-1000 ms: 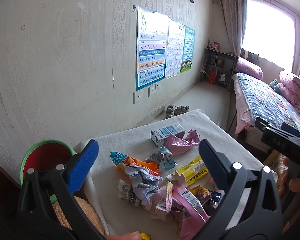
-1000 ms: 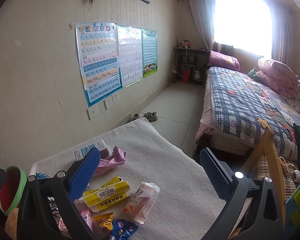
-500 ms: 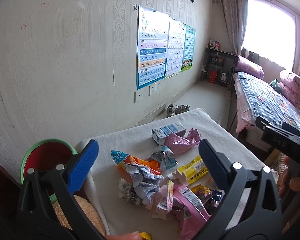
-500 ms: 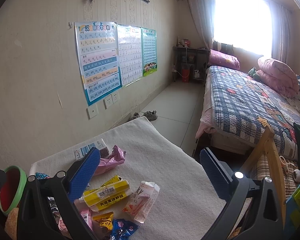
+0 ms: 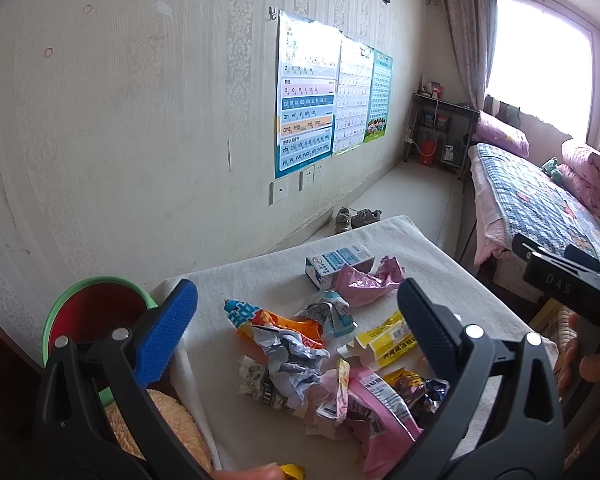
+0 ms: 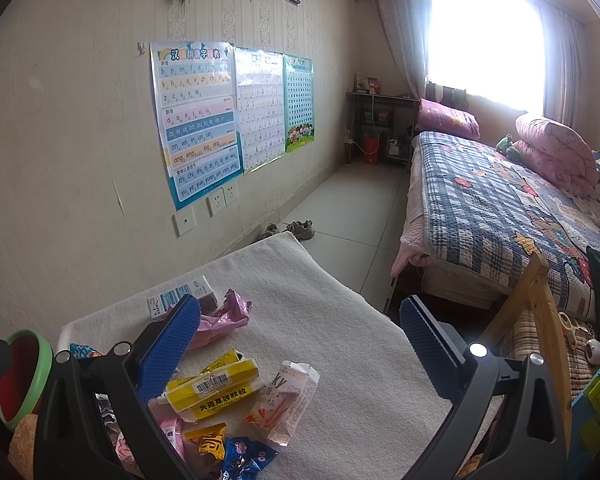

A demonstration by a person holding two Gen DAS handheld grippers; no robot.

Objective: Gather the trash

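The left gripper [image 5: 296,316] and the right gripper [image 6: 300,330] both hover spread wide and empty above a cloth-covered counter [image 6: 340,320]. Crumpled snack wrappers [image 5: 300,356] lie heaped near the counter's near edge. A red, green-rimmed bin [image 5: 96,312] stands just beside its left edge.

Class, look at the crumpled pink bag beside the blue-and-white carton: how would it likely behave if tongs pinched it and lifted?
The crumpled pink bag looks like thin film, so it would probably be floppy and sag. It appears empty, so likely very light. Its glossy creases suggest that it may slip unless pinched on a fold.
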